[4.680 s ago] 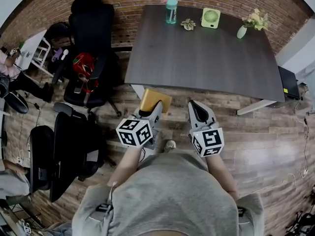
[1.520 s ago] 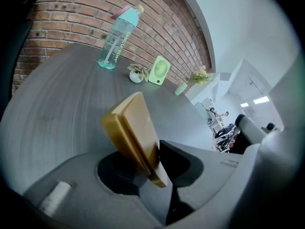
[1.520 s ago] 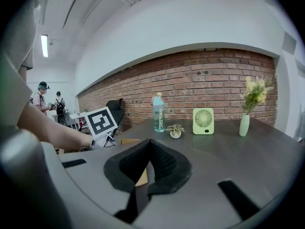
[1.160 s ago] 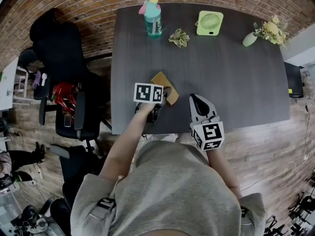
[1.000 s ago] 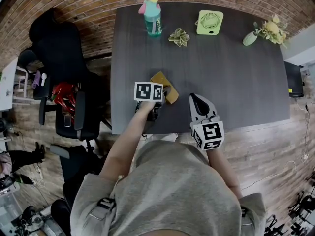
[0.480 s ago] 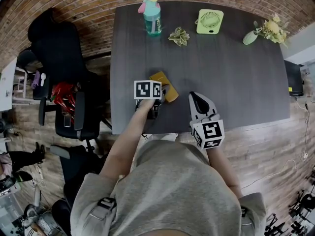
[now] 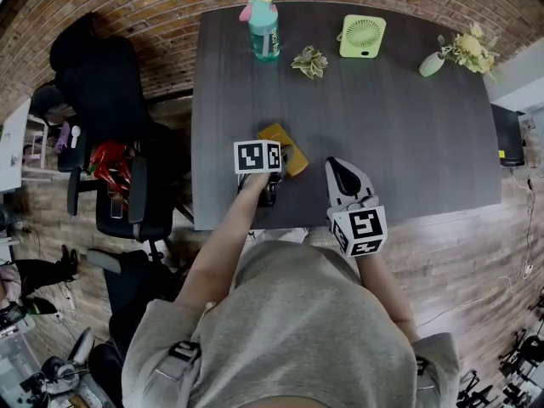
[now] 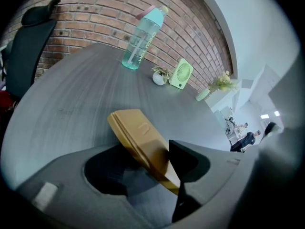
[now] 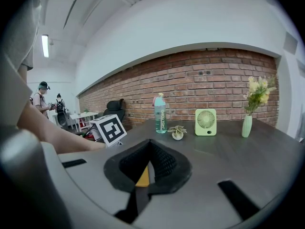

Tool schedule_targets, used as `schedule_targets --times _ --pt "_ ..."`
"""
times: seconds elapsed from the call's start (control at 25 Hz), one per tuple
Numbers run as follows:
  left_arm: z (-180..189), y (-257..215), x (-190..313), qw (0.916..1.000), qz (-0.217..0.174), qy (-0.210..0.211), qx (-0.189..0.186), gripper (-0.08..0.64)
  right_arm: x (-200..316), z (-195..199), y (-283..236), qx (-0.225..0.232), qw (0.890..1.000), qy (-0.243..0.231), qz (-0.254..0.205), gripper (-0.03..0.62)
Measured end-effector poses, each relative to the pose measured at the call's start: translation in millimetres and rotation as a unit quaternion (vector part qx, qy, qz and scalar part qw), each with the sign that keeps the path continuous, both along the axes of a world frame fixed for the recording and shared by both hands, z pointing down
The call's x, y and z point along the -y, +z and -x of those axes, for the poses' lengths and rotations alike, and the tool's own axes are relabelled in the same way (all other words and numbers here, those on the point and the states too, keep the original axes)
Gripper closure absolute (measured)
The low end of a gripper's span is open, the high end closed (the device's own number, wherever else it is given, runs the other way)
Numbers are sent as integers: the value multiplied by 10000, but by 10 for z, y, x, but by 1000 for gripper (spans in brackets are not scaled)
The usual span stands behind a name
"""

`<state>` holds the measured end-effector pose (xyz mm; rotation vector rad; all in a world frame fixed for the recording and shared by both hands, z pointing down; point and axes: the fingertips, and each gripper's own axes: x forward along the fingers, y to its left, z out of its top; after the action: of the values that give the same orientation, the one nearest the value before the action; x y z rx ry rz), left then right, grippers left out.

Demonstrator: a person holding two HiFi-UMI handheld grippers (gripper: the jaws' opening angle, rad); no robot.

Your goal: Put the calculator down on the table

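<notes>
My left fingers [image 8: 185,157] have just been opening, loose around the yellow calculator [image 8: 138,137] on the desk [image 7: 382,126]; my right fingers [image 9: 158,168], near the calculator, are closed and empty.

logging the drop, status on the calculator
Left gripper jaws just opening, calculator between them, far end on table. Right gripper shut, empty. Water bottle, fan well clear.

on the tabletop [image 7: 408,134]: one calculator [image 7: 286,148], one bottle [image 7: 264,28] at 11 o'clock, one small plant [image 7: 310,62], one fan [image 7: 363,38] at 12, one flower vase [image 7: 455,53] at 1; one left gripper [image 7: 278,165], one right gripper [image 7: 340,171].
</notes>
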<state>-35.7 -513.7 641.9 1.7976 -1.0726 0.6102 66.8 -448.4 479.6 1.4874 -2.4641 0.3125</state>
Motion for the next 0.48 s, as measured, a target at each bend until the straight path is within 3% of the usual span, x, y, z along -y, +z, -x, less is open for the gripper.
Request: schedule_targets --times 0.48 --pt "232 37 -126 9969 -202 -347 677 273 -153 -24 -18 34 10000 15 -39 589"
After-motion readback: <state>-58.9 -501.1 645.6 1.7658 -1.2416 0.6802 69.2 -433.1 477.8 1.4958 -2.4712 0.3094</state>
